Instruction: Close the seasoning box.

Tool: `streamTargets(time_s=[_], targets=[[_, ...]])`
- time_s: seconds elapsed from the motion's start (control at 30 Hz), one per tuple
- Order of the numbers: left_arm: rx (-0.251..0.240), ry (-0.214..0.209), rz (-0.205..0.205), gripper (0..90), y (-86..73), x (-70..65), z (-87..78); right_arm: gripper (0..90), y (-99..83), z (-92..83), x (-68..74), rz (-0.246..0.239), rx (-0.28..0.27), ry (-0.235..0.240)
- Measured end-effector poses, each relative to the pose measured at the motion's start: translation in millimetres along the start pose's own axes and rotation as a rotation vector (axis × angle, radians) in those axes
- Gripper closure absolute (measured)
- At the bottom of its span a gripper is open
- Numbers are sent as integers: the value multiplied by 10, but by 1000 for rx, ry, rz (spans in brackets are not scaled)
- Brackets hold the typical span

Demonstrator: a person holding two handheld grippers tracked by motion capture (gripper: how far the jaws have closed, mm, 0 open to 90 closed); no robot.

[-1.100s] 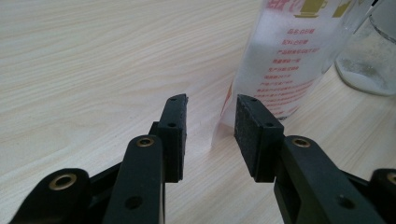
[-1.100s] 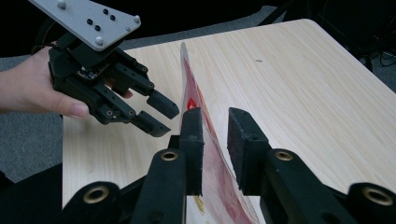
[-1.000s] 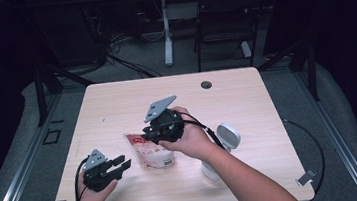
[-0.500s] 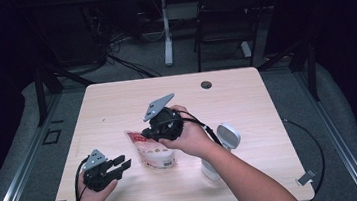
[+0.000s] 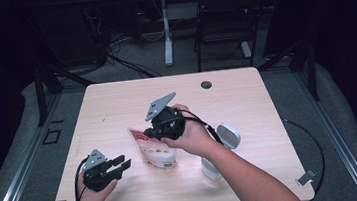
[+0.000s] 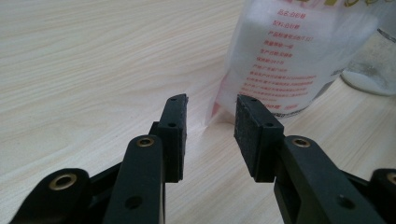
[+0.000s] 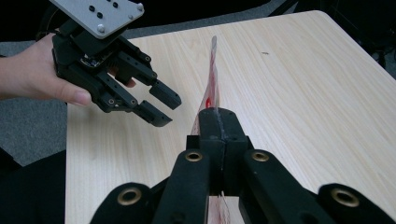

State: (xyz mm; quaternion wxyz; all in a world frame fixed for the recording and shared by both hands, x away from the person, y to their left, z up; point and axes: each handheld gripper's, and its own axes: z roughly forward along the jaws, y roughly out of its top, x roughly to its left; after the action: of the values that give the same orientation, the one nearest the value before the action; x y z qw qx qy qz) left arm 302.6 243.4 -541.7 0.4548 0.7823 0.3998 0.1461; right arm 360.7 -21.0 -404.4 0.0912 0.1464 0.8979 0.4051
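A white pouch with red print (image 5: 158, 152) stands upright near the table's middle. My right gripper (image 5: 150, 132) comes at it from above and is shut on its thin top edge (image 7: 213, 70), which sticks out past the closed pads (image 7: 217, 122). The left gripper (image 5: 120, 163) rests low on the table to the pouch's left, open, pointing at the pouch's lower corner (image 6: 224, 100) with nothing between its pads. In the right gripper view the left gripper (image 7: 163, 108) shows open in a hand, beside the pouch.
A glass jar (image 5: 209, 167) stands right of the pouch under the right forearm, with a white lid (image 5: 228, 135) beside it. The jar (image 6: 373, 60) also shows behind the pouch. A dark grommet (image 5: 206, 84) sits near the wooden table's far edge (image 5: 164, 79).
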Motion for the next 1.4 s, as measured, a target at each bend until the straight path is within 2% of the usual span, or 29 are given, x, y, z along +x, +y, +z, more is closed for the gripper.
streamTargets(time_s=[0.57,0.93,1.1,1.23,1.27,1.4], targets=[[2,3,2,645,0,-8,14,900,-188,-247,-74,-11,21,-4],[2,1,1,644,0,-16,18,900,-234,-306,-86,-20,30,7],[3,-1,0,644,-1,-18,18,894,-244,-303,-94,1,22,12],[3,-2,1,644,0,-18,21,853,-237,-295,-104,17,23,14],[2,-3,1,644,0,-18,22,842,-229,-284,-106,35,28,13],[3,-3,2,644,0,-17,25,817,-210,-256,-104,38,41,8]])
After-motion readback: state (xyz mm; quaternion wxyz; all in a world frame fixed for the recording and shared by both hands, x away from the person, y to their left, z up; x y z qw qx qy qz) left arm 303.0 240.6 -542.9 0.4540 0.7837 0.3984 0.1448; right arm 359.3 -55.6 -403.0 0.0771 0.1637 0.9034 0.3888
